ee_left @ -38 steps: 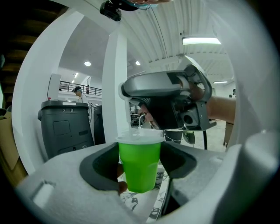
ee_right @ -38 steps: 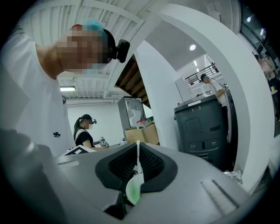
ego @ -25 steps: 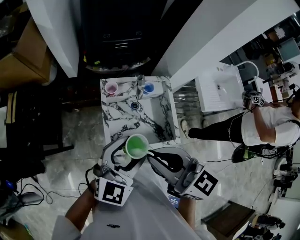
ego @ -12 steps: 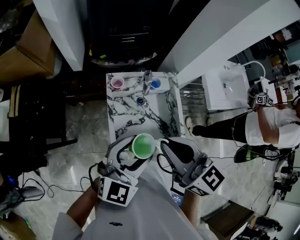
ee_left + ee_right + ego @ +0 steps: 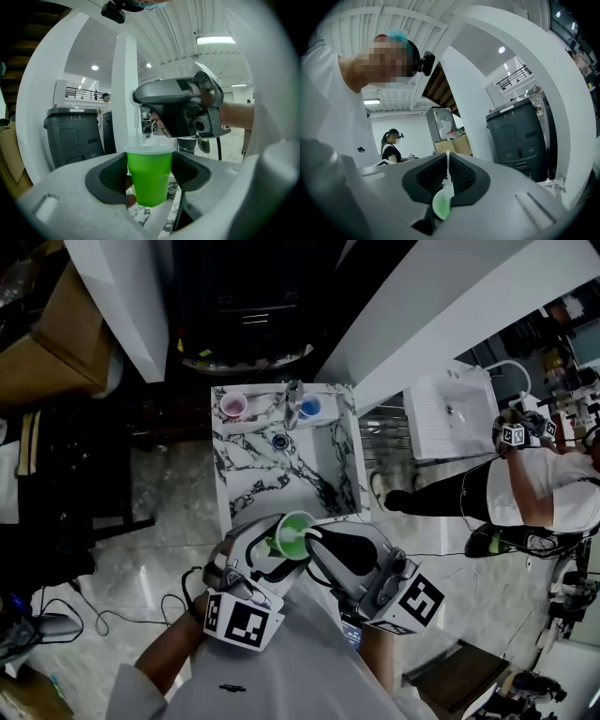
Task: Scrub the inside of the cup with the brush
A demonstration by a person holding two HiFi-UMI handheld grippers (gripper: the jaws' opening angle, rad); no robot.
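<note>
Up by the near edge of the marbled sink (image 5: 281,474), I had the left gripper (image 5: 149,185) clamped on the green cup (image 5: 296,534), with a jaw pressed to each side and the mouth facing up. The right gripper (image 5: 447,183) had its jaws pinched almost together on the brush (image 5: 448,165), and only the thin white handle showed between them. From the left gripper view the brush end looked like it was dipping into the cup's mouth, with the right gripper just above the rim. I couldn't tell how deep it reached, though. My read: both grabs were done and the brush was lined up, but most of the scrubbing round the inner wall and bottom was left to do.
</note>
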